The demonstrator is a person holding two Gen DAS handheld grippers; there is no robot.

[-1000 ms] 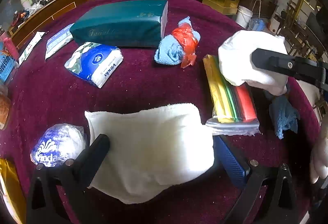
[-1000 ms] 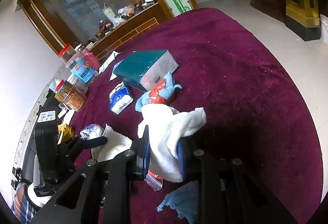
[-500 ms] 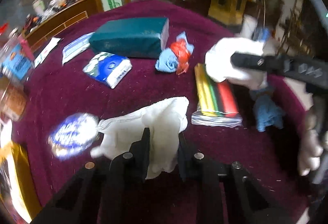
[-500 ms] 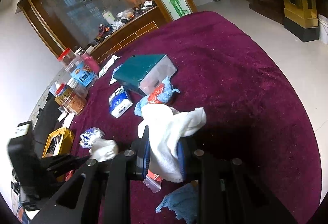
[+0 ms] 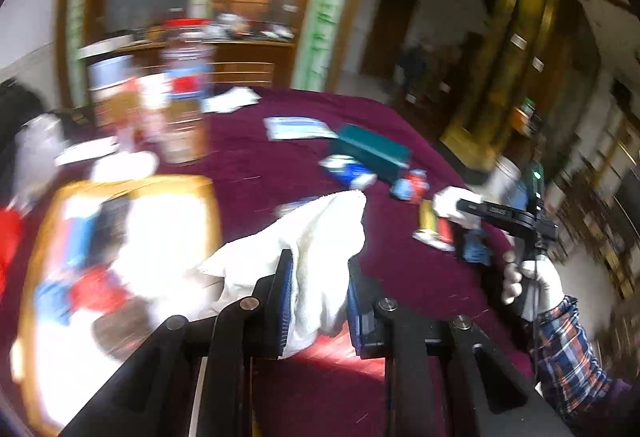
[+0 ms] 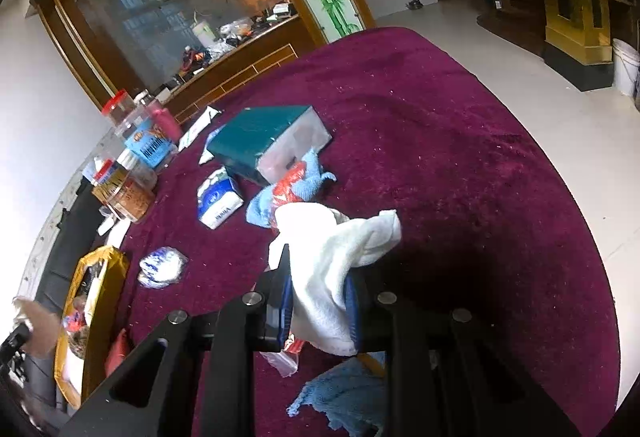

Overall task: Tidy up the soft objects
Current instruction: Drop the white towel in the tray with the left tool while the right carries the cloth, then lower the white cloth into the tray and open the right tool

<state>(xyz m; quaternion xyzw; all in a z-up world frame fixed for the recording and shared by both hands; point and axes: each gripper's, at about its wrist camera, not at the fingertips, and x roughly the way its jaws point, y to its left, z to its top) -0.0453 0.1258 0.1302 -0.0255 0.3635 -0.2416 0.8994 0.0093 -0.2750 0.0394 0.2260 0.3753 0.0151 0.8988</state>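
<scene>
— What's the left gripper got?

— A white towel, pinched tight between its two fingers and lifted clear of the maroon tablecloth. The loose end flops forward, toward the green tissue box. That whole view is smeared, so the gold-rimmed basket just left of the towel is only a bright blur.

— And the other hand?

— The right gripper is clamped on a second white towel, also held above the cloth. It sits on the near side of the tissue box, with the blue cloth tied with red wrap lying between them.

— Anything else by the box?

— A blue and white tissue pack to its left, a round wrapped tissue roll nearer the basket, and a crumpled blue rag under the right gripper. The person's white-gloved hand with a plaid sleeve grips that tool's handle.
</scene>
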